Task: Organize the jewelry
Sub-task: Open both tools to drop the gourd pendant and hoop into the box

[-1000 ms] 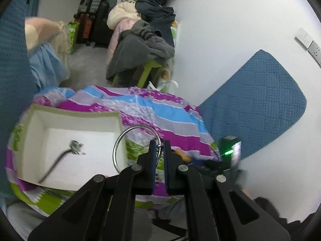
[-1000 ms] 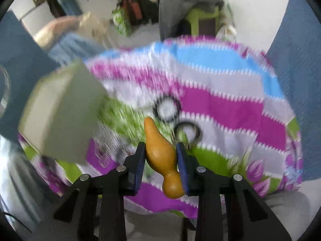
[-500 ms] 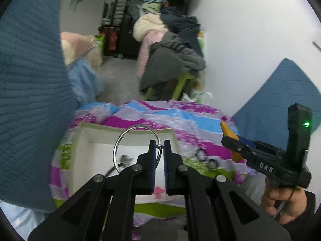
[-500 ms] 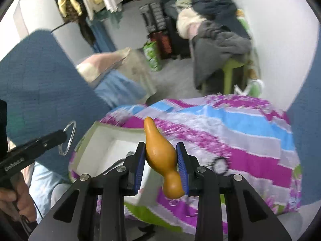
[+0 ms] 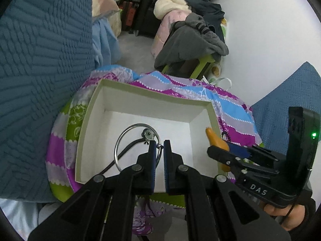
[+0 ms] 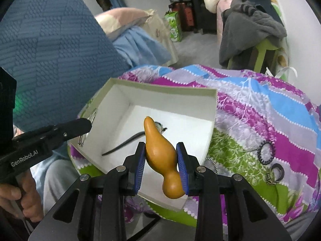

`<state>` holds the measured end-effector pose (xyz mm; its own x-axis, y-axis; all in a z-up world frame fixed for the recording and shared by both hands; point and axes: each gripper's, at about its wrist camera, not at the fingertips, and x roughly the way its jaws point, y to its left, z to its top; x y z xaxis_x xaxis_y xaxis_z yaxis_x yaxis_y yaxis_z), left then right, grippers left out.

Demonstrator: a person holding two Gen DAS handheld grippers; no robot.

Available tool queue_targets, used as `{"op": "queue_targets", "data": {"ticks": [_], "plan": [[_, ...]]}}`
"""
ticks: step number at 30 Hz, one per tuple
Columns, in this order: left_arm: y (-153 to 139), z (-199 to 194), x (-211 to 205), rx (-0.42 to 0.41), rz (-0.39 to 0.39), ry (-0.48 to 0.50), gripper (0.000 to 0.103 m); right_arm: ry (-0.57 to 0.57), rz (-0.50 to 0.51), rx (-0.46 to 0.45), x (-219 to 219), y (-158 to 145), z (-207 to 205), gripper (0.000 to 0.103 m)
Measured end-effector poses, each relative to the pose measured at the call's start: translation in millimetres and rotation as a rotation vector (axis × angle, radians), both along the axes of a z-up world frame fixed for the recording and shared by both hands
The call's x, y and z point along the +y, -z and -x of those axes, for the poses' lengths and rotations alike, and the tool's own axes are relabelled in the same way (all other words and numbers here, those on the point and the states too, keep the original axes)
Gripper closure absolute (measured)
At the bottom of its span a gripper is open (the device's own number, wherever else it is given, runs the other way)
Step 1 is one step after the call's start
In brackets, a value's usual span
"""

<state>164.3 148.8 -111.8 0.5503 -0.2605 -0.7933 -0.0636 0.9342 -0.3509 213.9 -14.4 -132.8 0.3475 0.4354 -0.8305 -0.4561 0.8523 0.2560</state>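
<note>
From the left wrist view, my left gripper [image 5: 159, 147] is clenched on the thin edge of a silver bangle [image 5: 137, 146], which hangs over the open white box [image 5: 140, 98]. The bangle looks light, rigid and slick, so I judge a narrow edge pinch like this could let it swivel. A dark corded pendant [image 5: 147, 135] lies on the box floor. My right gripper [image 5: 224, 150] comes in at the box's right wall.

From the right wrist view, my right gripper [image 6: 161, 166] grasps an orange gourd-shaped charm [image 6: 160, 152] at its wide belly, above the box. It seems hard, smooth and light; the waist beside the pads would seat more securely. Two dark rings [image 6: 265, 154] lie on the striped cloth [image 6: 270, 120].
</note>
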Motion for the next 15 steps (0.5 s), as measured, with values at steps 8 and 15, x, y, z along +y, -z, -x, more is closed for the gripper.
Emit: {"op": "queue_targets", "data": {"ticks": [8,15], "plan": [[-4,-2,-6,-0.014,-0.012,-0.009,0.067,0.011,-0.049,-0.008,-14,-13,-6,0.063],[-45,5,-25,-0.131,-0.024,-0.003,0.036,0.056,-0.101,-0.130,-59,-67,0,0.063]]}}
